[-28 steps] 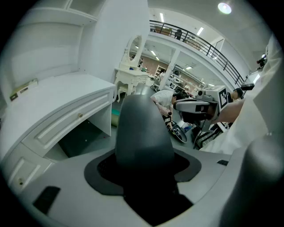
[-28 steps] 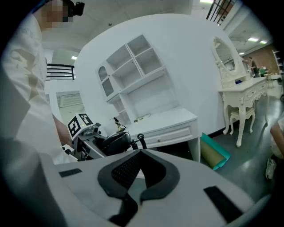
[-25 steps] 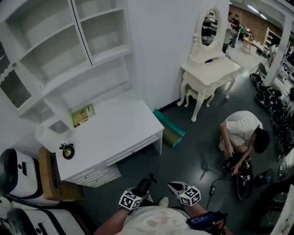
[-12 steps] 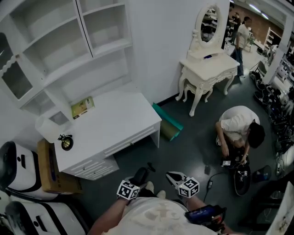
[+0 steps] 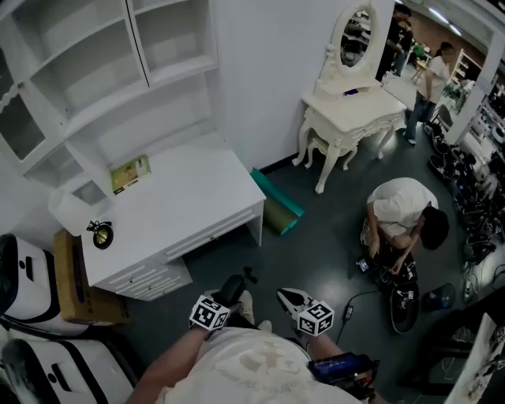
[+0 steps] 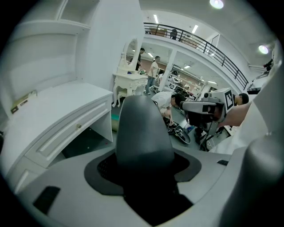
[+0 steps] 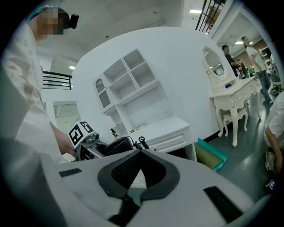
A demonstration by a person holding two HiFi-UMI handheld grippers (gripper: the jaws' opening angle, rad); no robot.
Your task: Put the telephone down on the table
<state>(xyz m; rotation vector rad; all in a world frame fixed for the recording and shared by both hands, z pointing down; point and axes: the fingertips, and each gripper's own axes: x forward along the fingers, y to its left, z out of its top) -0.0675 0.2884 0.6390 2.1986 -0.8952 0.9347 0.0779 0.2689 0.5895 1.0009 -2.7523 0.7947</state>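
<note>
While left tool (image 5: 226,297) clamps telephone (image 6: 143,133), lower end hidden, right tool (image 7: 136,174) closed.

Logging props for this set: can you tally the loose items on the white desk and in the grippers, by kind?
Booklet: 1
Small dark round ornament: 1
White box: 1
Black telephone handset, held in the left gripper: 1
Total: 4

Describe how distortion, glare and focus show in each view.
Head view: dim, shelves bowed by the wide lens. Left gripper view: fisheye, black corners, ceiling lamp flaring, telephone close and soft. Right gripper view: fisheye too, dressing table tilted at the edge.
</note>
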